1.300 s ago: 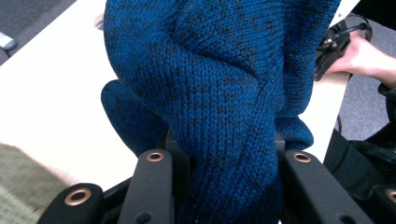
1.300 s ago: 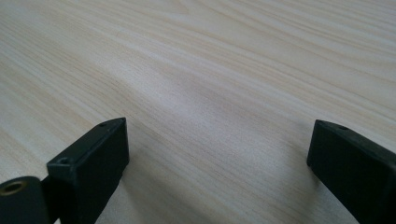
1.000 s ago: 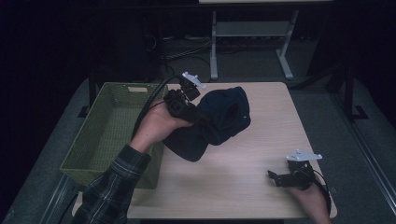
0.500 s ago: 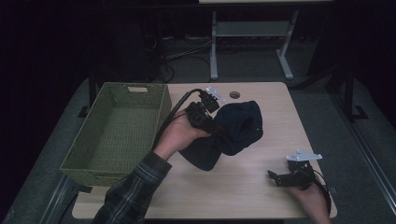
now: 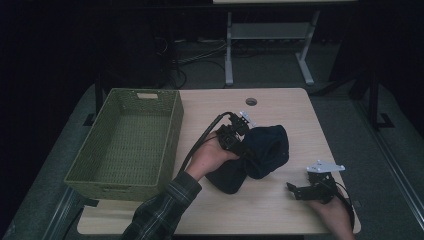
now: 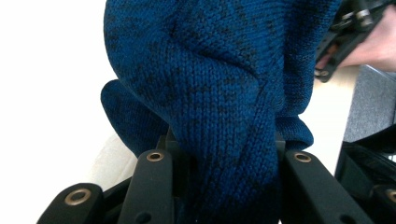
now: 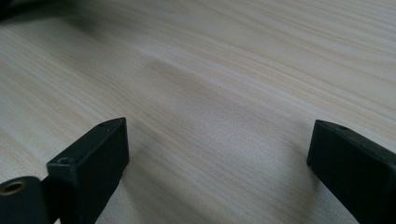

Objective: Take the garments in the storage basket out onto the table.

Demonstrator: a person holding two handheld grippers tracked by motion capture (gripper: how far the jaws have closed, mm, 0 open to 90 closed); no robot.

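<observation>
Gripping a bunched fold of the dark blue knitted garment (image 5: 260, 155), the left hand-held gripper (image 5: 245, 150) is seen near the middle of the tabletop (image 5: 280, 107) in the high view. In the left gripper view the knit (image 6: 219, 93) is pinched between the two black jaws, which are partly closed with the cloth packed tight between the pads. The garment is heaped in a crumpled mound on the tabletop, at about 3 o'clock from the left hand (image 5: 210, 157) and just beside it. The right hand-held gripper (image 5: 295, 190) is found at about 4 o'clock from the garment, near the tabletop's front right corner, close to the cloth but apart from it. Its jaws are held wide apart in the right gripper view, with only bare wood grain (image 7: 224, 93) between them and nothing grasped. A green woven basket (image 5: 172, 125) is noted at 9 o'clock from the garment, at the left edge of the tabletop, well apart from the cloth.
</observation>
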